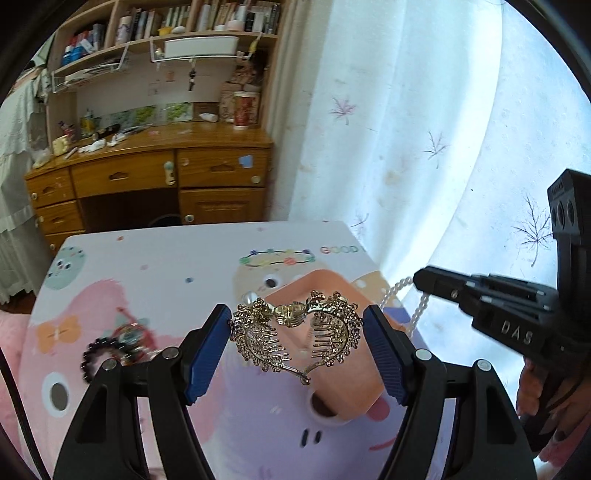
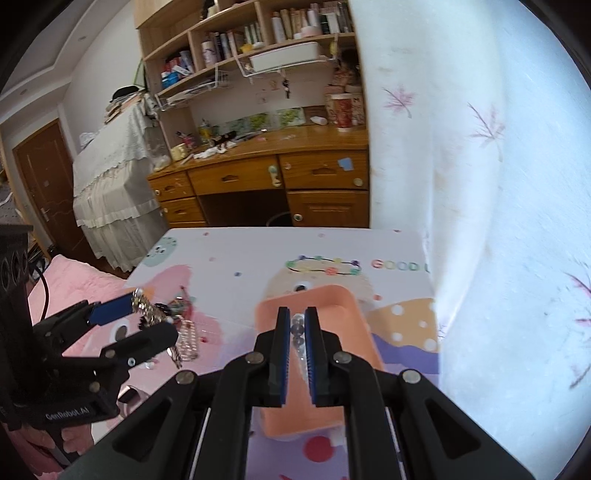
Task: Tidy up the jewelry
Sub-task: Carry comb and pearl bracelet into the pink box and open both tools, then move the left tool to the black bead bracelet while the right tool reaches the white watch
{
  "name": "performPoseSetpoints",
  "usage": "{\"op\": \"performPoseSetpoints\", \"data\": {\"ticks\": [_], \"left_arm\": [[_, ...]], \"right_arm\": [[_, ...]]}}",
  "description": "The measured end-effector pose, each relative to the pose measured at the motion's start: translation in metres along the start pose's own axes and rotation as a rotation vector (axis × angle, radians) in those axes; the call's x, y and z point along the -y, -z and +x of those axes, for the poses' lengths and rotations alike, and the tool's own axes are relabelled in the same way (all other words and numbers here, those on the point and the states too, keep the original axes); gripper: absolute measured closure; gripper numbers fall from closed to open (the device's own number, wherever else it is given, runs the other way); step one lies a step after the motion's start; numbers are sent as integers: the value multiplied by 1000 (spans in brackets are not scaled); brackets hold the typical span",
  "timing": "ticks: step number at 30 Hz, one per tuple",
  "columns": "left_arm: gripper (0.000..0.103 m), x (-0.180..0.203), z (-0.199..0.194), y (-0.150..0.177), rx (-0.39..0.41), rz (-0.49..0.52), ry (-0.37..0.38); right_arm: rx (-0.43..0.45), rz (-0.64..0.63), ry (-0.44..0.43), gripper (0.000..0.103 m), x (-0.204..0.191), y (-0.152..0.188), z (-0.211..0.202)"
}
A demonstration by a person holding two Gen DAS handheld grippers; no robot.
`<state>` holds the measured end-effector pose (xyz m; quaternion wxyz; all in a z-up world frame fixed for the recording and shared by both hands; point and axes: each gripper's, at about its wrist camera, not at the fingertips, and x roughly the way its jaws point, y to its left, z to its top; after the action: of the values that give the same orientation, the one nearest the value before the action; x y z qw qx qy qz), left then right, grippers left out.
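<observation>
My left gripper (image 1: 297, 332) is shut on a gold heart-shaped hair claw clip (image 1: 295, 334) and holds it above the pink tray (image 1: 354, 384). From the right wrist view the left gripper (image 2: 147, 317) holds the clip (image 2: 146, 308) left of the tray (image 2: 343, 310). My right gripper (image 2: 298, 350) is shut on a pearl necklace (image 2: 298, 332) above the tray. In the left wrist view the right gripper (image 1: 424, 280) has the pearl strand (image 1: 419, 314) hanging from its tip. A dark bead bracelet (image 1: 98, 352) and other jewelry (image 2: 183, 332) lie on the table at the left.
The table carries a cartoon-printed mat (image 1: 155, 266) and ends at a white curtain (image 1: 406, 129) on the right. A wooden desk with drawers (image 1: 155, 177) and bookshelves (image 2: 258, 33) stand behind. A pink bedcover (image 2: 74, 284) lies to the left.
</observation>
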<state>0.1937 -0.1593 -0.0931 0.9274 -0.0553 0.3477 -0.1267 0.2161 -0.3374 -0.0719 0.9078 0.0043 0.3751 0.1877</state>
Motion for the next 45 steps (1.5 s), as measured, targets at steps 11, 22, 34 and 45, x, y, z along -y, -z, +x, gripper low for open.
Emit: {"op": "performPoseSetpoints", "data": {"ticks": [11, 22, 34, 45], "left_arm": [[30, 19, 43, -6, -64, 2, 46], [21, -13, 32, 1, -99, -23, -31], [21, -107, -4, 51, -281, -94, -149], [21, -164, -26, 66, -372, 54, -190]], "right_arm": [[-69, 114, -20, 84, 29, 6, 17], [-80, 163, -4, 73, 23, 13, 17], [-261, 339, -155, 70, -23, 54, 42], [-416, 398, -240, 59, -107, 94, 67]]}}
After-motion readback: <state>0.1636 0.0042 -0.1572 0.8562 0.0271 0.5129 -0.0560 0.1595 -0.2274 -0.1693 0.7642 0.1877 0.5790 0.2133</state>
